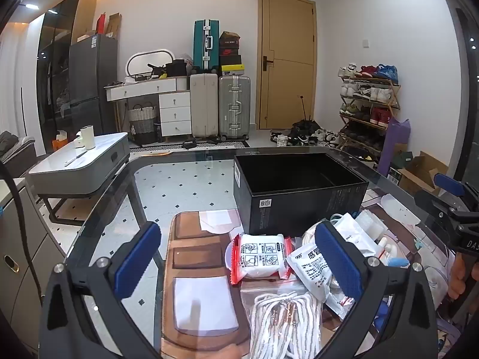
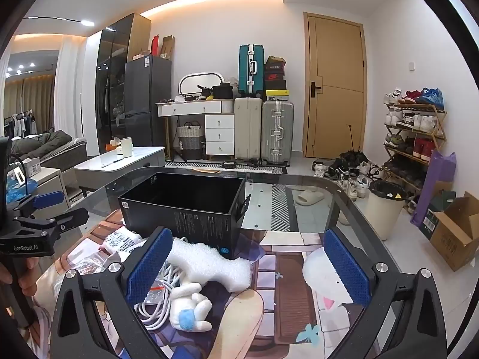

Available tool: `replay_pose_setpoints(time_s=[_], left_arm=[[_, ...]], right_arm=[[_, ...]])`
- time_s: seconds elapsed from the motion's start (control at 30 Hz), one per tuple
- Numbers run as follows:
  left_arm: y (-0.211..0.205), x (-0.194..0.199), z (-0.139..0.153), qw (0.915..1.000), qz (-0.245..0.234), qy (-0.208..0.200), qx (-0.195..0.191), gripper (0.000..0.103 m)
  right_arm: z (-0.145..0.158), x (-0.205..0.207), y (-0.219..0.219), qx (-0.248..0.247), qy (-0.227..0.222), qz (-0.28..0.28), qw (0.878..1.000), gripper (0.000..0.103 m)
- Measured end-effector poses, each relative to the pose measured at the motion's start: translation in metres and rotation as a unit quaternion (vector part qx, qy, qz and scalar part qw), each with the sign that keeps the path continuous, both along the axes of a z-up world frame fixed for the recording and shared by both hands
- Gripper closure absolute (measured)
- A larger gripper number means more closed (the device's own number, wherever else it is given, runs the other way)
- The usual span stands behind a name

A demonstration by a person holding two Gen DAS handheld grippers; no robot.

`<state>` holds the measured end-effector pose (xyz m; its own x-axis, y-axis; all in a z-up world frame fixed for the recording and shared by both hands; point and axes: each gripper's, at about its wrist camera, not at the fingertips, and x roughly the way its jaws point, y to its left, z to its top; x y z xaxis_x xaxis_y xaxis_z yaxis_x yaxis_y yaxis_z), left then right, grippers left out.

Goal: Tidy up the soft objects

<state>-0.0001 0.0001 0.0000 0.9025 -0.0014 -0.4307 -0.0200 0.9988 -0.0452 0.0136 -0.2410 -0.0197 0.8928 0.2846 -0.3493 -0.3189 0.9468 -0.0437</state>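
Printed mat (image 2: pixel 287 272) — glass table (image 2: pixel 299 197), suitcases (image 2: pixel 277 131)

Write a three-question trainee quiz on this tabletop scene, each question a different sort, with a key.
1. True or false: the black box on the glass table already holds soft items.
2. Multiple choice: the small white plush toy lies closest to
A. the foam piece
B. the teal suitcase
C. the shoe rack
3. Fill in: both the left gripper and the right gripper are ____, holding nothing.

Key
1. False: its interior looks empty.
2. A: the toy lies just in front of the foam, beside a white cable bundle.
3. Open.
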Motion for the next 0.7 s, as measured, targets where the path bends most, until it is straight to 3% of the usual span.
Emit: replay_pose_setpoints(time_s=[0.7], left_arm=[[-0.0035,0.0049,0.0024,1.0,0.0,0.005,0.001,0.0]], right_arm=[[-0.0038,0.0063,0.0017,-0.013,0.015,0.001,1.0,0.0]])
